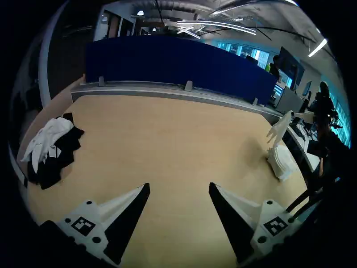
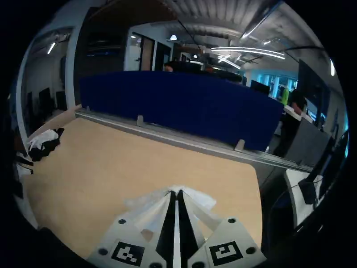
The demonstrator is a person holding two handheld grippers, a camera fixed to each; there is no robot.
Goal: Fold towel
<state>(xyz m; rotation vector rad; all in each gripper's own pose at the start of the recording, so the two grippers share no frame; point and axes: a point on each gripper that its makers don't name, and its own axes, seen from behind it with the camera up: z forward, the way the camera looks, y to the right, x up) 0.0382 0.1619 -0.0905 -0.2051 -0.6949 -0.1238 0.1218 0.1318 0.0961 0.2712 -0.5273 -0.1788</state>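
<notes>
A white towel (image 2: 199, 198) lies bunched at the near right part of the wooden table (image 2: 111, 169). My right gripper (image 2: 176, 194) is shut on its edge, and a thin strip of cloth shows between the fingers. From the left gripper view, the same towel (image 1: 280, 163) is a folded white heap at the table's right edge, with the right gripper (image 1: 279, 129) just above it. My left gripper (image 1: 178, 185) hovers open over bare tabletop (image 1: 178, 134) with nothing between its fingers.
A pile of white and black cloths (image 1: 49, 149) sits at the table's left edge, and is also seen far off (image 2: 42, 140). A blue partition (image 1: 178, 62) on a grey rail bounds the far side. A person (image 2: 294, 109) sits beyond it at the right.
</notes>
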